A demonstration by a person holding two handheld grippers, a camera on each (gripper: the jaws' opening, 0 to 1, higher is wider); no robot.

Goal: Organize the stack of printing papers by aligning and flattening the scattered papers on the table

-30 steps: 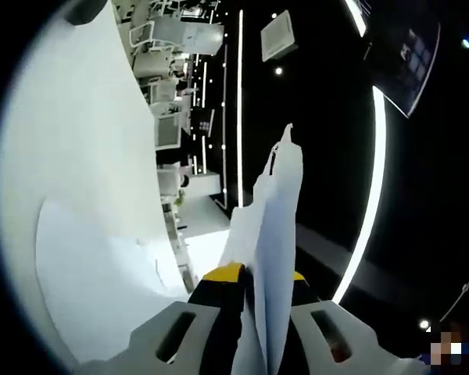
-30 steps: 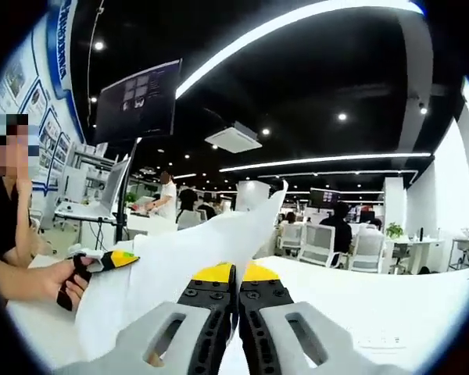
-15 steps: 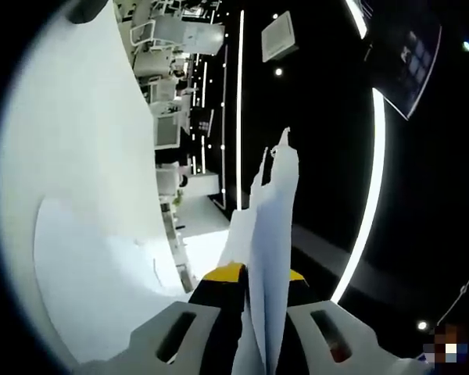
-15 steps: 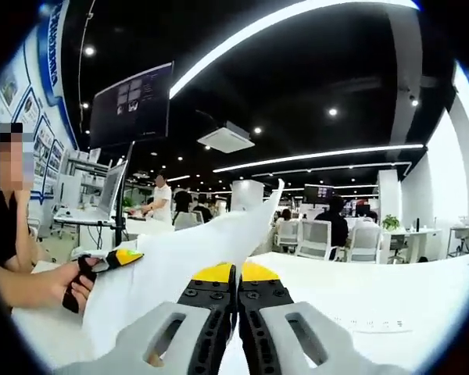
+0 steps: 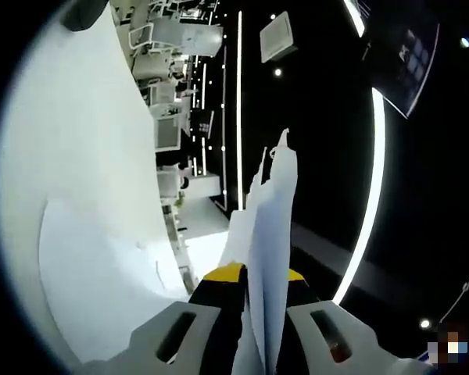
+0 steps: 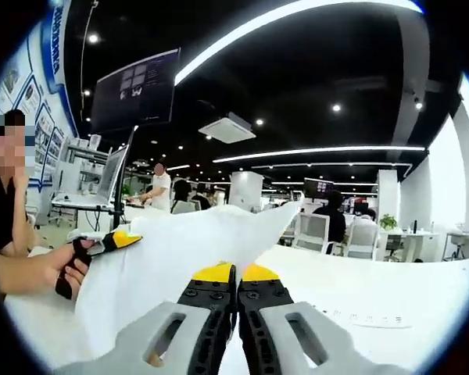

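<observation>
Here, papers clamped edge-on between the yellow-tipped jaws of the left gripper, standing up out of the jaws and tapering to a ragged, uneven top edge against the dark ceiling. Lifted off the white table, which curves along the left side of the left gripper view. Rows of white office chairs and long ceiling light strips beyond.

In the right gripper view, right gripper closed, yellow tips pressed together on the near edge of the same papers, which spread up and away to the left as a broad white sheet with one corner pointing toward the room. At the far left edge of that sheet, the left gripper pinching it, held in a person's hand. White table beneath and to the right. A dark monitor on a stand at upper left, seated and standing people among desks in the background, a ceiling air unit overhead.
</observation>
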